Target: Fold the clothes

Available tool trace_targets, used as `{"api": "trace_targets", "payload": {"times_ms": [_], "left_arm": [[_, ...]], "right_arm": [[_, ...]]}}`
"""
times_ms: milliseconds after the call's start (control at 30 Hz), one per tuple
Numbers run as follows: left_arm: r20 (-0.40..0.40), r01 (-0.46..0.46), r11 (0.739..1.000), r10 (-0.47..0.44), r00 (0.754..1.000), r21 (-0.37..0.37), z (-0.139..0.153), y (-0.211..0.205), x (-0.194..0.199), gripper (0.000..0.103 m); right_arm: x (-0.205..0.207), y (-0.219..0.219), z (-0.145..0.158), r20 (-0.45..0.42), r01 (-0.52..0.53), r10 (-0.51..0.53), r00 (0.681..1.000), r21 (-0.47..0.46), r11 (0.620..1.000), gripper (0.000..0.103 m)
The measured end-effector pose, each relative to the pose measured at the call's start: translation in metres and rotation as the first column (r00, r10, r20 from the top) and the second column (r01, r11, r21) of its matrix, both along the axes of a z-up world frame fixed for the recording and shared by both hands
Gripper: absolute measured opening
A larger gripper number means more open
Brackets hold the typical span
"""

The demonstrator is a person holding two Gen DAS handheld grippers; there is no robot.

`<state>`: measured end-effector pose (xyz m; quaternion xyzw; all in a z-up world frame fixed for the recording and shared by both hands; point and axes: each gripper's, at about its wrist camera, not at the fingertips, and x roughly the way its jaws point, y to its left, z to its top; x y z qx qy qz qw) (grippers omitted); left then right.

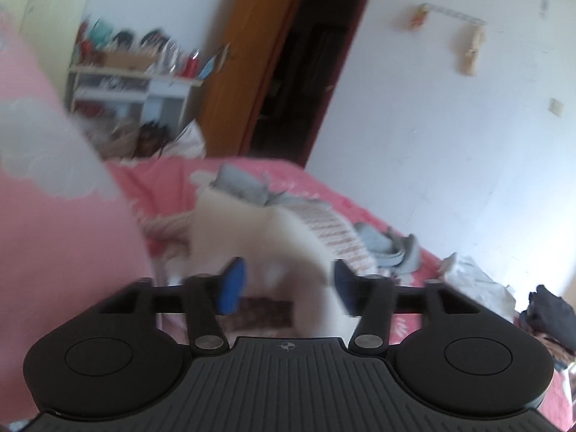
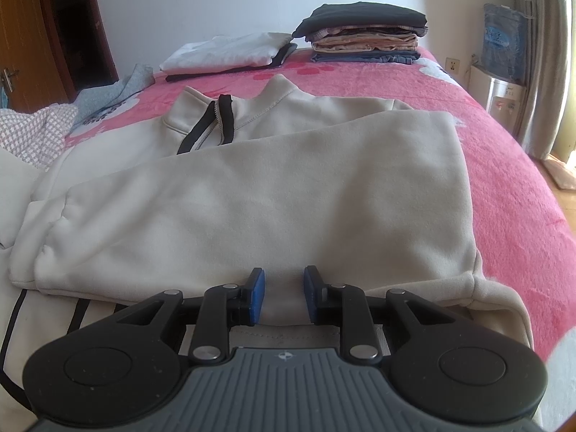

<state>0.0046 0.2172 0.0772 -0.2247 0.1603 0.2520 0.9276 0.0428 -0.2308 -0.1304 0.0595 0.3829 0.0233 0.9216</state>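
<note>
A beige sweatshirt (image 2: 252,194) with a black-trimmed zip collar (image 2: 216,122) lies flat on the pink bed (image 2: 511,165), one sleeve folded across its body. My right gripper (image 2: 284,297) is open, its blue pads on either side of the sweatshirt's near hem. In the blurred left wrist view, my left gripper (image 1: 288,284) is open with its blue pads wide apart, and a fold of the beige cloth (image 1: 259,237) hangs between and in front of them. Whether that cloth touches the pads I cannot tell.
Two stacks of folded clothes (image 2: 367,36) (image 2: 230,54) sit at the bed's far end. Unfolded grey and checked clothes (image 2: 43,129) lie at the left. The left view shows more loose clothes (image 1: 381,244) on the bed, a shelf (image 1: 136,82) and an open door (image 1: 306,72).
</note>
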Motion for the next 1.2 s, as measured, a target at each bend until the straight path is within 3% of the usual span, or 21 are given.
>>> {"api": "trace_targets", "payload": {"times_ms": [200,267,300,367,500,567,633,767,867,933,967,1033,1133,1200], "left_arm": [[0.052,0.014,0.986,-0.006,0.999,-0.167,-0.004,0.030,0.011,0.063],[0.052,0.017,0.986,-0.009,0.999,-0.164,-0.007,0.035,0.018,0.055],[0.051,0.022,0.988,-0.015,0.999,-0.151,-0.008,0.036,0.021,0.042],[0.067,0.044,0.993,-0.037,0.997,-0.107,-0.007,0.033,0.021,0.030],[0.082,0.049,0.999,-0.048,0.995,-0.005,-0.004,0.014,0.019,0.020],[0.100,0.054,0.995,-0.063,0.993,0.089,-0.001,-0.002,0.013,0.013],[0.129,0.075,0.974,-0.104,0.986,0.213,0.005,-0.025,0.007,0.011],[0.186,0.166,0.928,-0.237,0.953,0.333,0.013,-0.070,0.005,0.004],[0.220,0.303,0.874,-0.404,0.888,0.380,0.017,-0.123,0.012,0.004],[0.254,0.423,0.842,-0.513,0.820,0.335,0.017,-0.159,0.024,0.004],[0.230,0.500,0.811,-0.572,0.787,0.303,0.010,-0.181,0.034,0.004],[0.190,0.642,0.730,-0.682,0.706,0.233,-0.003,-0.223,0.052,0.006],[0.104,0.817,0.569,-0.822,0.561,0.094,-0.034,-0.275,0.069,0.019],[0.045,0.878,0.478,-0.878,0.476,0.038,-0.060,-0.289,0.060,0.022]], "right_arm": [[0.001,0.003,0.000,-0.002,-0.002,0.002,1.000,-0.015,1.000,0.028],[0.000,0.003,0.000,0.000,0.001,-0.001,1.000,-0.014,1.000,0.028],[0.000,0.003,0.000,0.001,0.004,-0.004,1.000,-0.013,1.000,0.028],[-0.001,0.003,0.000,0.004,0.009,-0.009,1.000,-0.013,1.000,0.028],[-0.001,0.006,-0.001,0.006,0.009,-0.009,1.000,-0.023,1.000,0.029],[0.000,0.006,-0.001,0.006,0.008,-0.008,1.000,-0.026,1.000,0.029],[0.000,0.006,-0.001,0.007,0.009,-0.009,1.000,-0.028,1.000,0.029],[0.000,0.007,-0.001,0.007,0.012,-0.012,1.000,-0.030,0.999,0.030],[0.001,0.008,0.000,0.004,0.017,-0.017,1.000,-0.034,0.999,0.030],[0.001,0.009,0.001,-0.002,0.024,-0.024,1.000,-0.033,0.999,0.030],[0.002,0.009,0.001,-0.008,0.028,-0.028,1.000,-0.031,0.999,0.031],[0.005,0.009,0.003,-0.023,0.035,-0.036,0.999,-0.025,0.999,0.032],[0.008,0.007,0.005,-0.046,0.046,-0.045,0.998,0.004,0.999,0.037],[0.009,0.006,0.006,-0.056,0.045,-0.043,0.998,0.031,0.999,0.046]]}}
